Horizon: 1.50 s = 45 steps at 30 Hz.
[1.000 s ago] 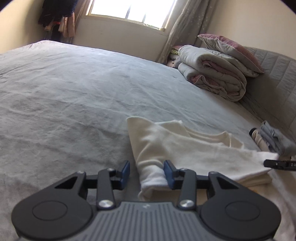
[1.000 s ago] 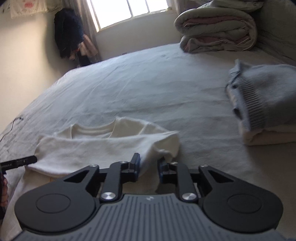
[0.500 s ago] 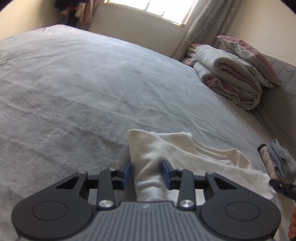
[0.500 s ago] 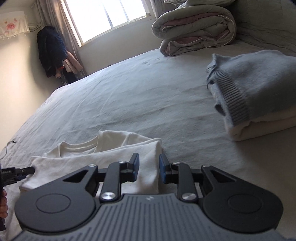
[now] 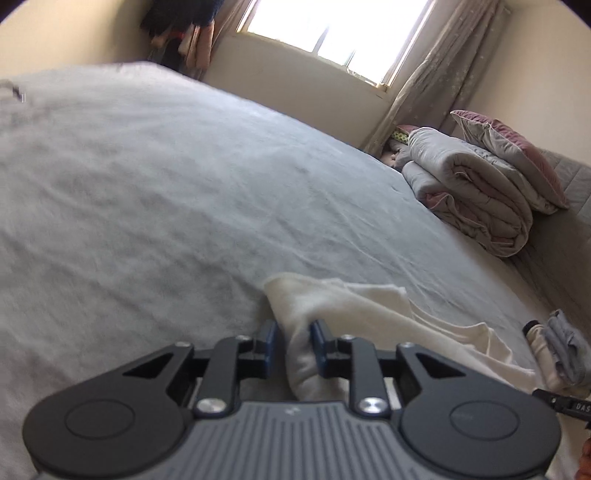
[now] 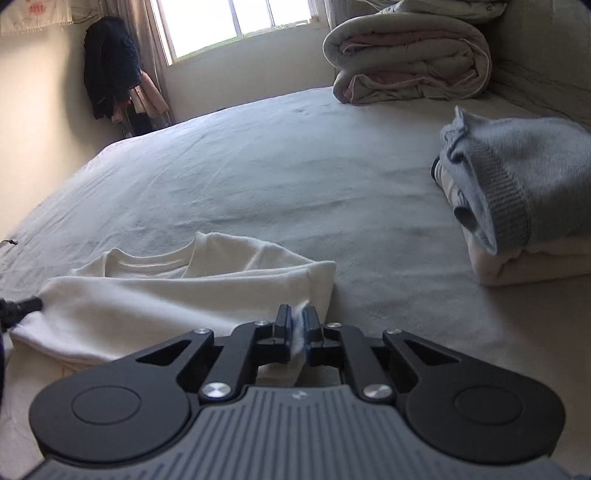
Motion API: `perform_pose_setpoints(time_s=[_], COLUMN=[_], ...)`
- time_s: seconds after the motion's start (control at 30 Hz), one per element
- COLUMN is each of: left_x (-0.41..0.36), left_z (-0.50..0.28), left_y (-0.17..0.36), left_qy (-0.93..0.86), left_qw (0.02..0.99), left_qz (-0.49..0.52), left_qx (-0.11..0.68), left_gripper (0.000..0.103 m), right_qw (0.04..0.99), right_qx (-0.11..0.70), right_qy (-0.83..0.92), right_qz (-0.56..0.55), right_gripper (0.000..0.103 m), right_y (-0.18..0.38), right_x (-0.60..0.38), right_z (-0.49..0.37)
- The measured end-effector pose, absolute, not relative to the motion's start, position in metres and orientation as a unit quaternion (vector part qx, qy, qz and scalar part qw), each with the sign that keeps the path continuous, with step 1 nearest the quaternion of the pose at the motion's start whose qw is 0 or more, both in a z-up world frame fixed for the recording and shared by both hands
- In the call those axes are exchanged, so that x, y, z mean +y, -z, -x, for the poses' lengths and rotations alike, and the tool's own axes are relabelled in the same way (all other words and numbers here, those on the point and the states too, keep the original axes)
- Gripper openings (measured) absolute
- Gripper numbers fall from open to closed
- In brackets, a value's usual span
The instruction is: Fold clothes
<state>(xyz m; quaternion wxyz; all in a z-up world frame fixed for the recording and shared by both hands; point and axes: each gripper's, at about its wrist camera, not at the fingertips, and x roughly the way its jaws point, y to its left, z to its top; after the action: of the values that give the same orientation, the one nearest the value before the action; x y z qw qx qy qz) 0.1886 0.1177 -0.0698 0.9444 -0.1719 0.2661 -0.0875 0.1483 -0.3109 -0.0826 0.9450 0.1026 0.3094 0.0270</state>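
A: Entry. Your left gripper [image 5: 294,341] has its blue pads a small way apart with a bunched fold of the cream shirt [image 5: 354,317] pressed between them. The grip looks firm, cloth filling the gap.

B: And the right?

A: Your right gripper [image 6: 296,325] is nearly closed, pinching a thin edge of the same cream shirt [image 6: 177,302] at its near corner. White cloth shows between the pads.

B: Where does the shirt lie?

A: On the grey bed sheet [image 6: 295,166], partly folded, collar toward the window [image 6: 236,22]. Taking the shirt as reference: the stack of folded clothes [image 6: 524,206], grey knit on top, sits to its right, apart from it; the rolled quilt [image 6: 406,59] lies well beyond, at the head of the bed. Your left gripper's tip [image 6: 22,306] touches the shirt's left edge.
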Motion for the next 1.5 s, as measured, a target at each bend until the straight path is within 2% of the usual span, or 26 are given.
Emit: perform_pose_setpoints(time_s=[0.03, 0.07, 0.17, 0.23, 0.4, 0.43, 0.47, 0.6, 0.67, 0.73, 0.87, 0.97, 1.33, 1.5], left_x=[0.117, 0.116, 0.113, 0.106, 0.1, 0.105, 0.11, 0.124, 0.125, 0.126, 0.131, 0.138, 0.155, 0.165], left_z=[-0.188, -0.187, -0.185, -0.189, -0.188, -0.185, -0.183, -0.17, -0.159, -0.149, -0.124, -0.105, -0.038, -0.012], left_y=[0.067, 0.064, 0.055, 0.055, 0.078, 0.081, 0.085, 0.084, 0.081, 0.078, 0.071, 0.06, 0.025, 0.026], left_qy=[0.089, 0.09, 0.095, 0.114, 0.14, 0.139, 0.138, 0.139, 0.134, 0.126, 0.117, 0.113, 0.136, 0.147], left_qw=[0.946, 0.948, 0.953, 0.951, 0.939, 0.938, 0.937, 0.931, 0.933, 0.932, 0.924, 0.922, 0.905, 0.887], left_qz=[0.168, 0.164, 0.152, 0.133, 0.114, 0.123, 0.133, 0.168, 0.166, 0.165, 0.167, 0.163, 0.166, 0.183], left_qx=[0.262, 0.257, 0.244, 0.255, 0.293, 0.292, 0.291, 0.291, 0.291, 0.298, 0.323, 0.333, 0.367, 0.399], left_gripper=[0.023, 0.023, 0.022, 0.017, 0.014, 0.011, 0.008, 0.008, 0.01, 0.018, 0.02, 0.023, 0.036, 0.037], right_qw=[0.948, 0.953, 0.965, 0.965, 0.952, 0.948, 0.948, 0.949, 0.95, 0.952, 0.945, 0.939, 0.907, 0.893], right_qx=[0.3, 0.284, 0.244, 0.236, 0.291, 0.307, 0.307, 0.306, 0.304, 0.3, 0.31, 0.319, 0.372, 0.393], right_qy=[-0.027, -0.03, -0.039, -0.06, -0.061, -0.045, -0.042, -0.036, -0.028, -0.017, -0.005, -0.009, -0.025, -0.037], right_qz=[-0.102, -0.101, -0.093, -0.091, -0.077, -0.072, -0.072, -0.071, -0.065, -0.059, -0.102, -0.131, -0.195, -0.216], right_gripper=[0.01, 0.016, 0.017, 0.017, 0.017, 0.01, 0.008, 0.009, 0.017, 0.019, 0.024, 0.037, 0.041, 0.046], right_y=[0.079, 0.075, 0.065, 0.065, 0.087, 0.093, 0.096, 0.089, 0.085, 0.082, 0.067, 0.049, 0.015, 0.011], right_x=[-0.31, -0.309, -0.305, -0.3, -0.289, -0.289, -0.291, -0.291, -0.287, -0.285, -0.289, -0.294, -0.307, -0.309], right_z=[-0.146, -0.143, -0.134, -0.134, -0.152, -0.157, -0.158, -0.157, -0.155, -0.151, -0.134, -0.118, -0.036, 0.005])
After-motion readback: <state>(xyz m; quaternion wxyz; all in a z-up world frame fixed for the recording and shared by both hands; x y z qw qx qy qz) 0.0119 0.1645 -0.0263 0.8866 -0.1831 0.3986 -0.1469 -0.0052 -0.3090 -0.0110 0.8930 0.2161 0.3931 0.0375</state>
